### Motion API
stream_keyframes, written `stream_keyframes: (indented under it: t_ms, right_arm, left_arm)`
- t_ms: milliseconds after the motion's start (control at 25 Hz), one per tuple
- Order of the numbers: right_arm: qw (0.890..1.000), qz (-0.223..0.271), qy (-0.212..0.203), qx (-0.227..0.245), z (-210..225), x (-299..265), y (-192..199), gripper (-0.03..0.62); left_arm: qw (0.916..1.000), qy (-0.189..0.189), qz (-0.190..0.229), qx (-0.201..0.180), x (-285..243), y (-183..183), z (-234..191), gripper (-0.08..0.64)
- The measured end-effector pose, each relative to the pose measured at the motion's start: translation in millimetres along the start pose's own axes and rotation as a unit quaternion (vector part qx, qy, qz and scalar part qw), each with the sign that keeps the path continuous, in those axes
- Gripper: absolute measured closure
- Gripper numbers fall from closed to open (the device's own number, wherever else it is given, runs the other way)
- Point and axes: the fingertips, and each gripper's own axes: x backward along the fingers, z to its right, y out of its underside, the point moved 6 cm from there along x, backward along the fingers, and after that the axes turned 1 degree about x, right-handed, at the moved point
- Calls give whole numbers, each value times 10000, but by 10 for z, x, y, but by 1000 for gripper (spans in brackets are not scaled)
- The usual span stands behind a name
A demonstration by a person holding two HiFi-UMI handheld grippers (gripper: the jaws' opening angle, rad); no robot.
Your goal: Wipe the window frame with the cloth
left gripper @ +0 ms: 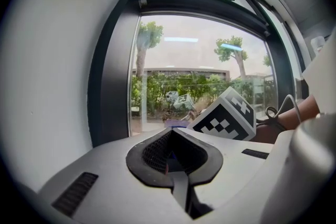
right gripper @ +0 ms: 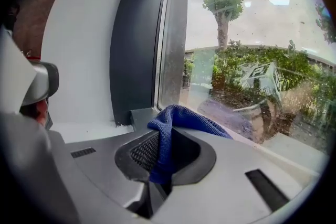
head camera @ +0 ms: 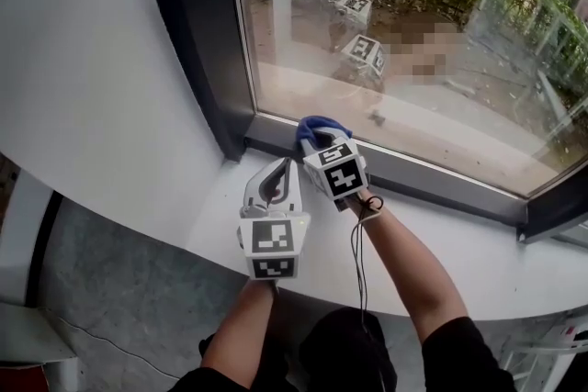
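Note:
A blue cloth (head camera: 318,128) lies bunched on the bottom rail of the dark grey window frame (head camera: 441,174), close to its left corner. My right gripper (head camera: 318,142) is shut on it. In the right gripper view the cloth (right gripper: 176,118) rises out of the pinched jaws of the right gripper (right gripper: 161,139) and folds toward the glass, beside the frame's upright post (right gripper: 134,50). My left gripper (head camera: 276,170) rests just left of it over the white sill, shut with nothing held. The left gripper (left gripper: 172,134) points at the frame post (left gripper: 113,76), and the right gripper's marker cube (left gripper: 227,118) shows beside it.
The white sill (head camera: 459,257) curves along below the glass. A white wall (head camera: 92,60) stands to the left of the frame. A black cable (head camera: 358,243) hangs along the right forearm. The glass (head camera: 413,60) mirrors the marker cubes. Grey floor (head camera: 119,289) lies below the sill.

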Motion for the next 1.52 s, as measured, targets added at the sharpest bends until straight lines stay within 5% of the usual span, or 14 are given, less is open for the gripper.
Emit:
stream_keyframes:
  t_ms: [1520]
  right_arm:
    - [9964, -179, 684, -462, 503, 717, 446, 569]
  left_arm:
    - [9971, 705, -178, -220, -278, 123, 624, 554]
